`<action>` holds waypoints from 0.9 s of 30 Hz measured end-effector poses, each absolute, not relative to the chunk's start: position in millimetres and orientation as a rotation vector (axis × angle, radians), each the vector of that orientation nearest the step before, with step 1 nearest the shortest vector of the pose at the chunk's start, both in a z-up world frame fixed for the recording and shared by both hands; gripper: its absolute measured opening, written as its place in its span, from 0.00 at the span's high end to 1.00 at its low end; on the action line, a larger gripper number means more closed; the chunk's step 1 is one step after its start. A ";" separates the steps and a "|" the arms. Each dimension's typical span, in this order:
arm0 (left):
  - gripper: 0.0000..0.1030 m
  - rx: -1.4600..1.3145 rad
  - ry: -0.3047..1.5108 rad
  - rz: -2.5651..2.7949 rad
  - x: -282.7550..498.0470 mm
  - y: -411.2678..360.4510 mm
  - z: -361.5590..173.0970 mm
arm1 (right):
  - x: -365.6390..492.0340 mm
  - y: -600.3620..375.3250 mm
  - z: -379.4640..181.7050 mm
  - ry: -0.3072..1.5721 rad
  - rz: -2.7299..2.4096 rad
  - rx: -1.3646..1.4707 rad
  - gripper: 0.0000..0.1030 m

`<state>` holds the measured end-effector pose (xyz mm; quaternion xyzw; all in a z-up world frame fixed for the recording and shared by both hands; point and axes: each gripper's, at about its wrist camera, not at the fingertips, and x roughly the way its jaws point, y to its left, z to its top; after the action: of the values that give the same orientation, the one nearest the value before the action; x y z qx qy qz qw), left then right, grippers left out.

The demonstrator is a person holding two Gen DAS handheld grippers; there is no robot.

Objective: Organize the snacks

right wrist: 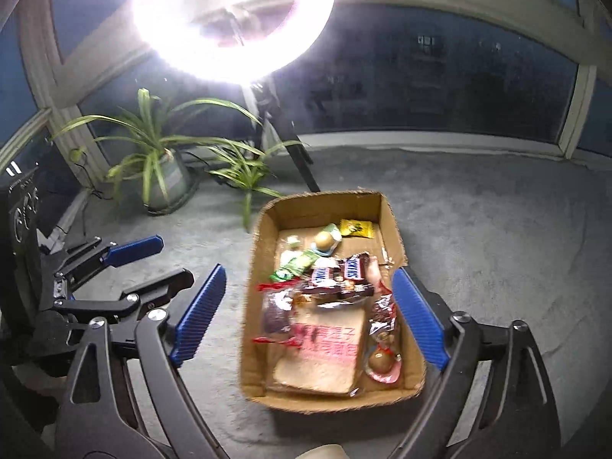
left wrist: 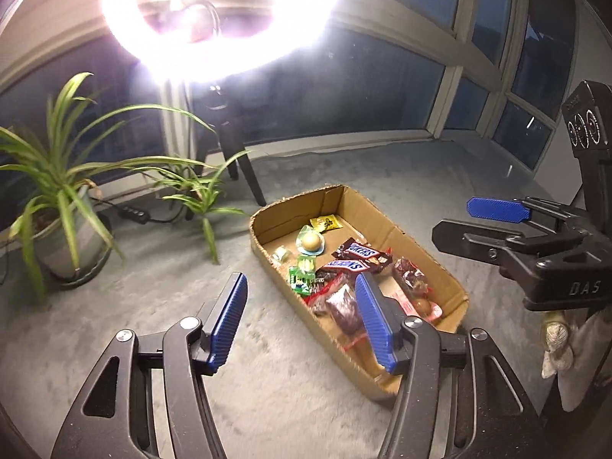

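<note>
A shallow cardboard box (left wrist: pixel 417 252) (right wrist: pixel 252 329) lies on the grey carpet and holds several snacks. Among them are two Snickers bars (left wrist: pixel 357 254) (right wrist: pixel 354 267), a yellow packet (left wrist: pixel 326 223) (right wrist: pixel 355 228), a green packet (left wrist: pixel 302 277), a round wrapped sweet (left wrist: pixel 310 243) (right wrist: pixel 325 241) and a bagged bread slice (right wrist: pixel 325 352). My left gripper (left wrist: pixel 300 279) hovers open above the box's near left side, nothing between its pads. My right gripper (right wrist: pixel 309 269) hangs wide open over the box, also holding nothing. Each gripper shows at the edge of the other's view: the right gripper (left wrist: pixel 455 216), the left gripper (right wrist: pixel 172 258).
A potted plant (left wrist: pixel 65 206) (right wrist: pixel 160 168) stands on the carpet left of the box, trailing leaves toward it. A bright ring light (left wrist: pixel 222 11) on a tripod (left wrist: pixel 248 176) stands behind the box, with a cable on the floor. Dark windows run along the far wall.
</note>
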<state>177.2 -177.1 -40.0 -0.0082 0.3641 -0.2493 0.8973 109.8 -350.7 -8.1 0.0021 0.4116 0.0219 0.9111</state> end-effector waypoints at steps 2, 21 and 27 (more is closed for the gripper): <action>0.38 -0.019 0.741 -0.512 167.3 -171.1 -34.8 | 103.7 -344.1 -1.3 0.836 0.036 0.000 0.10; 0.23 -0.055 0.648 -0.400 67.6 -118.9 -1.1 | 26.1 -274.7 29.0 0.748 -0.074 -0.140 0.00; 0.22 -0.083 0.650 -0.345 44.8 -109.7 -0.7 | 9.9 -264.0 23.3 0.758 -0.054 -0.096 0.00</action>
<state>44.8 -109.7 -0.7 -0.0406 0.3177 -0.1684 0.9323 9.9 -264.0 23.3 -0.0466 0.3698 -0.0265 0.9276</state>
